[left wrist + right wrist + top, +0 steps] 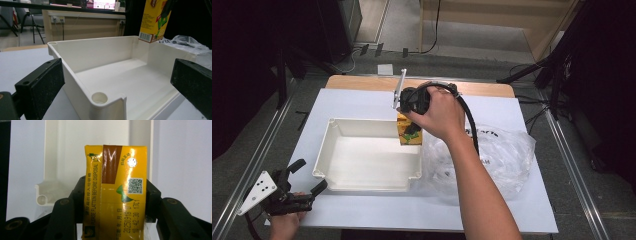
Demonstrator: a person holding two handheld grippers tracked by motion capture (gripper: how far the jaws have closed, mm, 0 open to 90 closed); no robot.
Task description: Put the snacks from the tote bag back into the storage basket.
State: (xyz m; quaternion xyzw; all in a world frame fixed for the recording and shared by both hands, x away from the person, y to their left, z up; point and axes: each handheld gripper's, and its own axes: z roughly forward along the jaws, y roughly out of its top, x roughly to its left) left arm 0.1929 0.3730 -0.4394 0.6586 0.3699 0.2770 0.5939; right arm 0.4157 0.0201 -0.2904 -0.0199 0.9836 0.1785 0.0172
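Currently, step in hand: the right gripper [411, 122] carries a yellow drink carton [409, 132] to a white plastic tray [332, 165]; judging from its place, the carton is about to be set inside.

Carton position: it hangs in the air over the tray's far right corner, upright, its base above the rim and not yet touching the tray floor.

Right fingers: clamped on the carton. In the right gripper view the two black pads [79, 195] press its left and right faces, and the carton stands between them with its printed back toward the camera.

Left gripper [308, 180]: rests at the table's near left, just beside the tray's near left corner, its fingers apart with nothing between them.

Nearby: a crumpled clear plastic bag [507, 150] lies right of the tray on the white table [532, 220].

Next move: likely a lowering of the carton past the rim until its base meets the tray floor, keeping clear of the right wall, then a release.
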